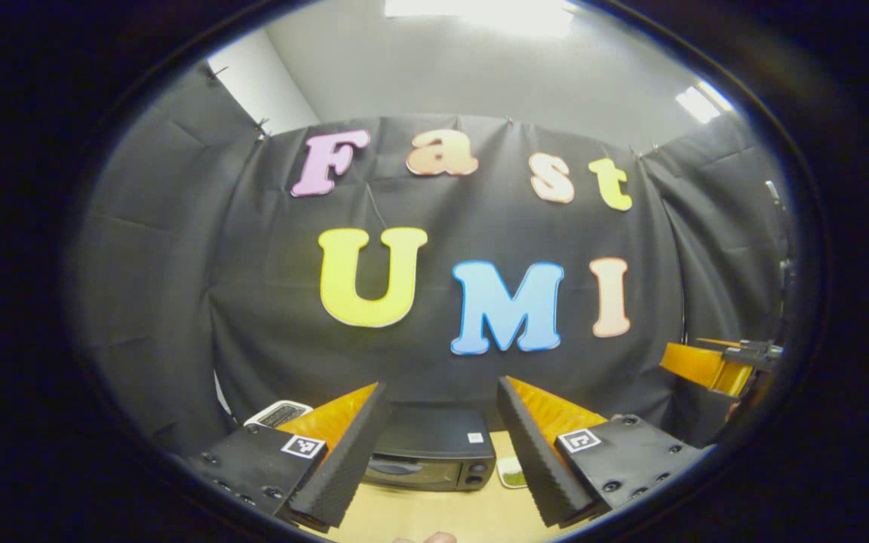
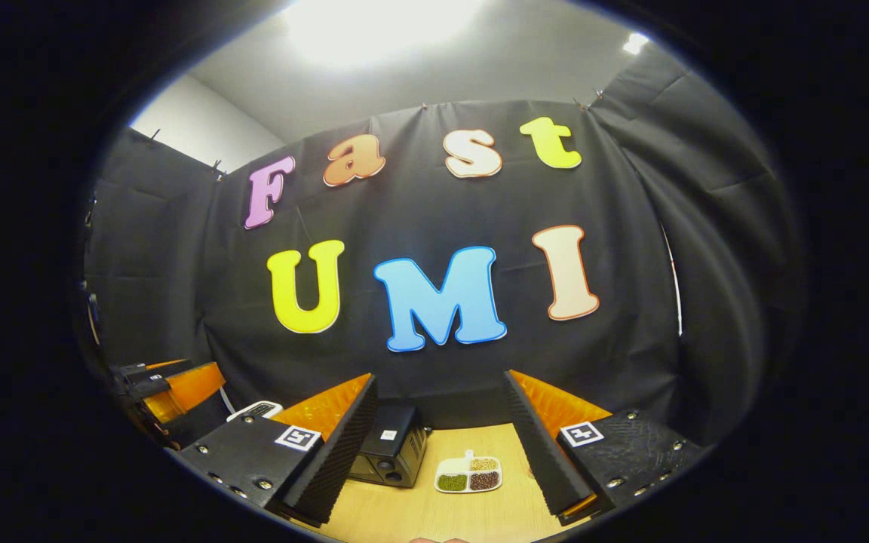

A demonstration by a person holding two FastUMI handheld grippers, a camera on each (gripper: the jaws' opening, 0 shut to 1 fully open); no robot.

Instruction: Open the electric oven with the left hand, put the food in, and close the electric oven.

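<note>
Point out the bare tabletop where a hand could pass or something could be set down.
Bare wood lies in front of the oven and the divided dish, toward the camera, and to the right of the dish on the table. It is crowded at the back: dish close beside the oven's right side, a white appliance to its left.

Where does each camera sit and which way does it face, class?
Left gripper view: rides the left gripper, facing the closed oven on the table; its open fingers show below, the right gripper at right.
Right gripper view: rides the right gripper, facing the divided dish; left gripper at left.
Shared: oven, dish, table.
</note>
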